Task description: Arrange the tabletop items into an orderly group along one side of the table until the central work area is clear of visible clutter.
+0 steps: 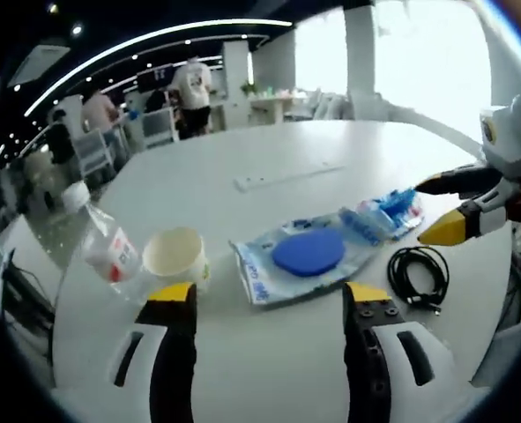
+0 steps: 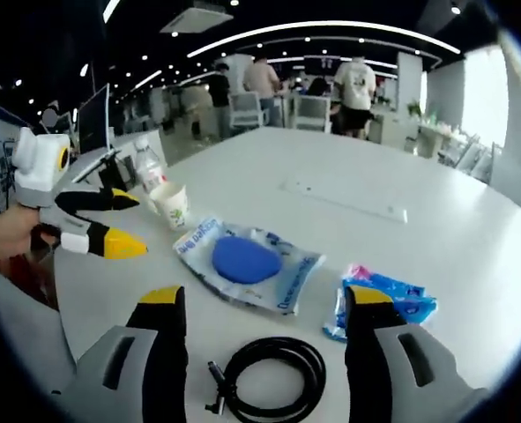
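A clear bag with a round blue pad (image 1: pixel 306 254) (image 2: pixel 245 261) lies mid-table. Beside it rest a small blue packet (image 1: pixel 385 214) (image 2: pixel 385 300) and a coiled black cable (image 1: pixel 419 275) (image 2: pixel 271 381). A paper cup (image 1: pixel 177 256) (image 2: pixel 172 204) and a plastic water bottle (image 1: pixel 101 240) (image 2: pixel 147 165) stand together at one end. My left gripper (image 1: pixel 272 298) (image 2: pixel 119 222) is open, just short of the cup and the bag. My right gripper (image 2: pixel 266 300) (image 1: pixel 441 207) is open, with the cable just in front of its jaws.
A white power strip (image 1: pixel 286 175) (image 2: pixel 345 200) lies farther out on the white table (image 1: pixel 242 352). Several people, chairs and desks fill the room behind. A monitor (image 2: pixel 93 113) stands near the bottle's end of the table.
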Tool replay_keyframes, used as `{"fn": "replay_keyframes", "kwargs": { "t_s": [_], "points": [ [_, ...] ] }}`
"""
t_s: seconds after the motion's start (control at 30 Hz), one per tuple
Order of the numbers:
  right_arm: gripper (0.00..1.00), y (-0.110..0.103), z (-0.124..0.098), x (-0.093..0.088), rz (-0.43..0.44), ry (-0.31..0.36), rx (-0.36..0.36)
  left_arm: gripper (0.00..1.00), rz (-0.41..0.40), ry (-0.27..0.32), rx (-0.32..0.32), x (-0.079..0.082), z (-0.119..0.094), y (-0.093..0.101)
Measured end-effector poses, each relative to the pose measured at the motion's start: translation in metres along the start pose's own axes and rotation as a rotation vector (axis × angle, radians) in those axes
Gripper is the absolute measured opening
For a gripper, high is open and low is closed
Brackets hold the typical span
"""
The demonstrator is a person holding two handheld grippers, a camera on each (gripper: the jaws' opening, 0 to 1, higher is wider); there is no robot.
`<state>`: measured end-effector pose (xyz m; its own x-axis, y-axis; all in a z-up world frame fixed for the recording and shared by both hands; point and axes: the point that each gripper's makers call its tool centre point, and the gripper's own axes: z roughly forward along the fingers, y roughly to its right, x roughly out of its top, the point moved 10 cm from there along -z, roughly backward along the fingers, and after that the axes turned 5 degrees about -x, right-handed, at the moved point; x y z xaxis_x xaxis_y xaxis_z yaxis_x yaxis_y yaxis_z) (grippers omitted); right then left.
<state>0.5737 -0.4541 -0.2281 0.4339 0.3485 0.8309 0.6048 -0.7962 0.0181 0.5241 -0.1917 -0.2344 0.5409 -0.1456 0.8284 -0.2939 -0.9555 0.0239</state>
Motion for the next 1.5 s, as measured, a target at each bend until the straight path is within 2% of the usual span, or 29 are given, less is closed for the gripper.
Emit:
{"fn": "replay_keyframes", "kwargs": {
  "t_s": [0.37, 0.63, 0.73, 0.9, 1.1, 1.2, 1.3, 1.5],
  "points": [
    [0.87, -0.017, -0.051, -0.006, 0.0, 0.031, 0.016, 0.84, -0.006, 0.023, -0.031, -0.008, -0.044, 0.001],
    [0.96, -0.027, -0.078, -0.02, 0.004, 0.05, 0.018, 0.99, -0.027, 0.012, -0.044, -0.03, -0.072, 0.004],
    [0.98, -0.032, -0.086, -0.026, -0.003, 0.059, 0.026, 0.99, -0.041, 0.029, -0.047, -0.033, -0.081, 0.005],
    [0.99, -0.039, -0.097, -0.037, -0.019, 0.08, 0.03, 0.99, -0.019, 0.029, -0.057, -0.04, -0.092, 0.009],
    [0.99, -0.044, -0.106, -0.048, 0.023, 0.098, 0.036, 0.99, 0.007, 0.052, -0.081, -0.047, -0.103, 0.014],
    [0.99, -0.045, -0.109, -0.054, 0.033, 0.088, 0.031, 0.99, -0.01, 0.056, -0.096, -0.051, -0.105, 0.017],
    [0.99, -0.048, -0.113, -0.06, 0.037, 0.079, 0.022, 0.99, -0.001, 0.019, -0.095, -0.056, -0.107, 0.018],
    [0.99, -0.049, -0.117, -0.069, 0.052, 0.088, 0.014, 0.99, -0.011, 0.052, -0.091, -0.059, -0.112, 0.018]
  ]
}}
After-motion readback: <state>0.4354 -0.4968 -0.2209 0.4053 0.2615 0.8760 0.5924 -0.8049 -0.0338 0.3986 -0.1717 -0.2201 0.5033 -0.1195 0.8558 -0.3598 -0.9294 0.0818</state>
